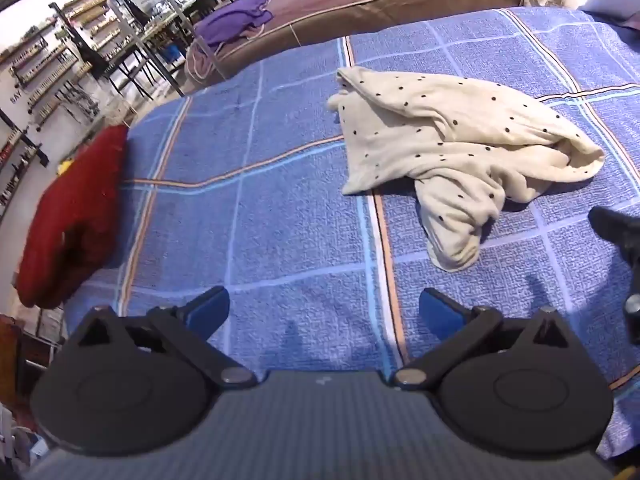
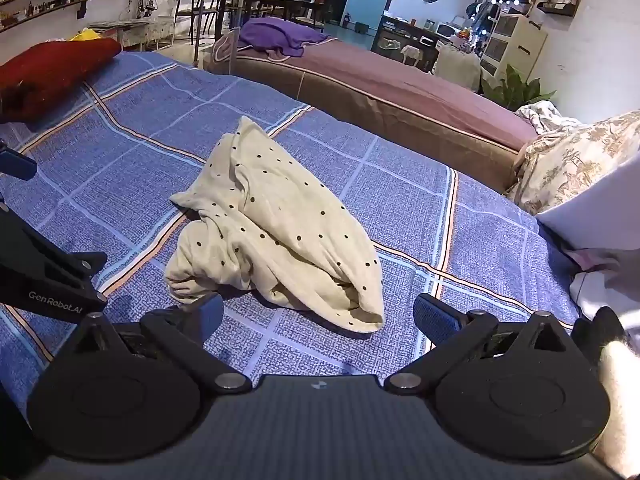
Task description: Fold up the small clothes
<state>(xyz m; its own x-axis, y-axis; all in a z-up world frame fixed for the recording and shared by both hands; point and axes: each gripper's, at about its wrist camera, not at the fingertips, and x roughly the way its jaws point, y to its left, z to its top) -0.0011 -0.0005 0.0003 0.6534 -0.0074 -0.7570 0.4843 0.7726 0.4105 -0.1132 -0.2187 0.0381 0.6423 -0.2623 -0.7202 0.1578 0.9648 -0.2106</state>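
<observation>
Crumpled dotted garment (image 2: 276,232) on blue bed (image 2: 400,208), red pillow (image 2: 52,72) far behind. Left gripper (image 1: 324,308) and right gripper (image 2: 318,312) wide, empty, short of garment.

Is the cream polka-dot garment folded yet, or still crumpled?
Crumpled. The cream polka-dot garment lies bunched on the blue plaid bedspread, with loose overlapping folds and a twisted end; neither open gripper touches it.

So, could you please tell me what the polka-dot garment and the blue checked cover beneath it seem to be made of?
The polka-dot garment looks like soft, matte cream knit, probably cotton jersey: it slumps in limp rounded folds without sheen. The blue checked cover looks like a coarser woven textile, with a grainy, pebbled surface and woven-in stripes; the exact fibre cannot be told.
</observation>
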